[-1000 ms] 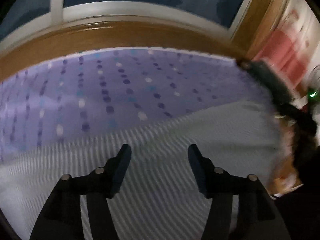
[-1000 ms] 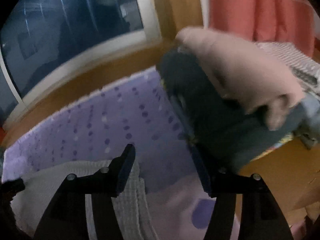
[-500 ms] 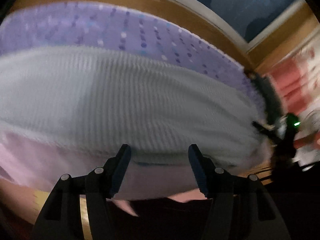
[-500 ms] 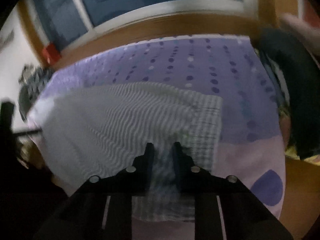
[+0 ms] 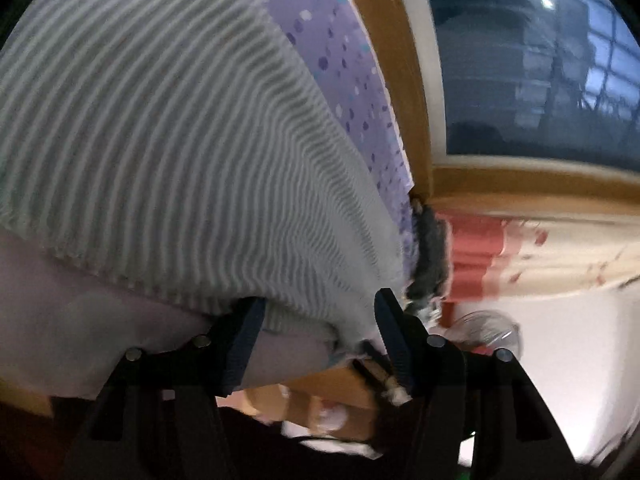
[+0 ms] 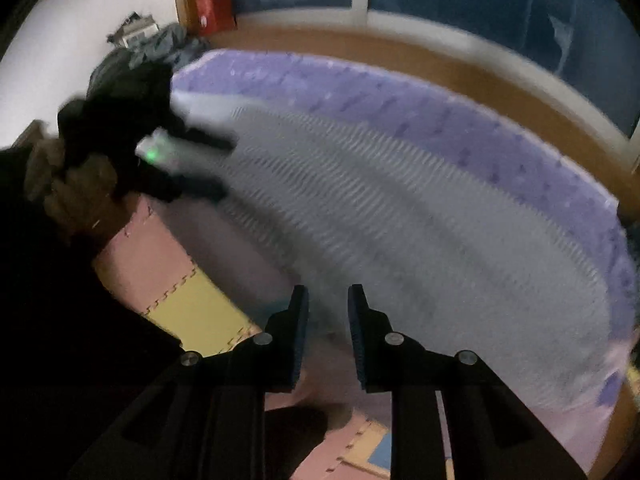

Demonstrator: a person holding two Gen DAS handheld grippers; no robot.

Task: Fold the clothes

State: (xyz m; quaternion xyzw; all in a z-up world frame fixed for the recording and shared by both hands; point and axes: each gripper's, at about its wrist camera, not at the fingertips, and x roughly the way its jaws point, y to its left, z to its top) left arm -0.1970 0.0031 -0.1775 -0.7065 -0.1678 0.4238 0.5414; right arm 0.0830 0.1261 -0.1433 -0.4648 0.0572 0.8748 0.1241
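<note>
Left wrist view: the left gripper (image 5: 320,320) stands with its jaws held wide apart, straddling the near edge of a grey-and-white striped garment (image 5: 172,148); the cloth bulges between the two fingers, but neither pad can be seen pressing on it. The gripper is rolled well over to one side and points slightly downward, so that the window (image 5: 540,60) and its wooden frame (image 5: 384,40) run up the right of the picture.

The striped garment lies spread across a purple dotted bedsheet (image 5: 352,64), filling most of this view. Beyond its far corner a dark bundle of clothing (image 5: 430,256) sits against a red and cream curtain (image 5: 520,248).

Right wrist view: the right gripper (image 6: 328,300) points steeply down at the opposite edge of the striped garment (image 6: 380,216), its jaws drawn to a narrow gap. They have just closed in and since eased slightly apart. The blurred hem appears to run between the fingers, though whether it is pinched cannot be told. The bedsheet (image 6: 460,120) frames the garment behind, with pink and yellow foam floor mats (image 6: 192,304) below the bed edge. At far left the left gripper (image 6: 224,168), its green light glowing, reaches the garment's other end.
</note>
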